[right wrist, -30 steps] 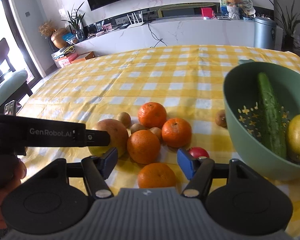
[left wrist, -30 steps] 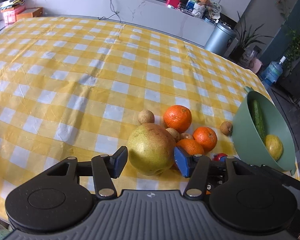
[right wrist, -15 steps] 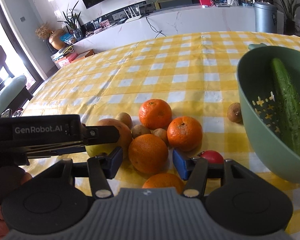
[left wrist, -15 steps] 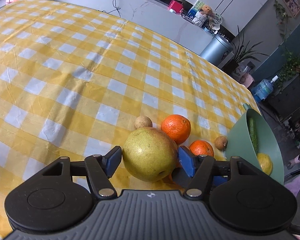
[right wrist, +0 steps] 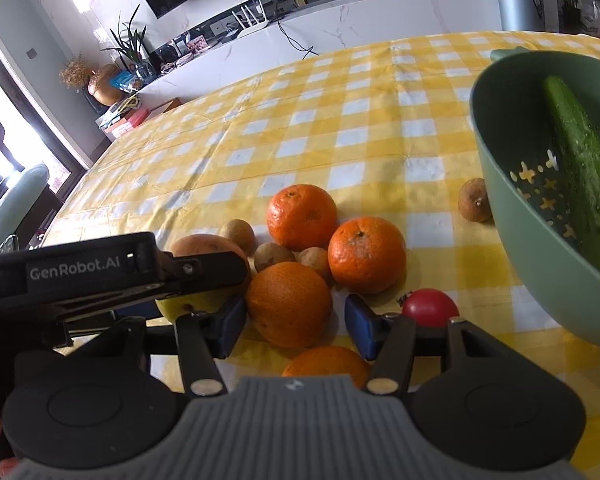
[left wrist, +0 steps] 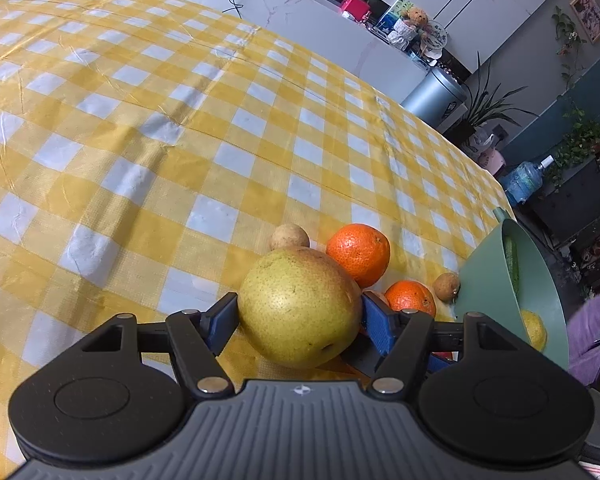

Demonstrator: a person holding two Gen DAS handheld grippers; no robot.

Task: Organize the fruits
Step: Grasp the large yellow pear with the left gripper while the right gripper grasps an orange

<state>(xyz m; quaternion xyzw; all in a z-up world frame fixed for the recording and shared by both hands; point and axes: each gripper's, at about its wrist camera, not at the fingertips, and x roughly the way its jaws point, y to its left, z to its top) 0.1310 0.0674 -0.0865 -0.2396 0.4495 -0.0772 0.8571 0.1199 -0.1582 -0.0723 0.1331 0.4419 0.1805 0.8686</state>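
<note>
Pear (left wrist: 300,308): lower centre of the left view, now clamped between the left gripper (left wrist: 298,322)'s blue pads, which stood apart from it a second ago; grasp made, lift toward the bowl (left wrist: 540,292) at right likely next. Right gripper (right wrist: 294,318): open, straddling an orange (right wrist: 289,304), touching nothing.

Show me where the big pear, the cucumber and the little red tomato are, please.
pear (left wrist: 300,304): left wrist view, middle of its speckled skin.
cucumber (right wrist: 584,160): right wrist view, middle of its length.
tomato (right wrist: 430,307): right wrist view, its red top.
</note>
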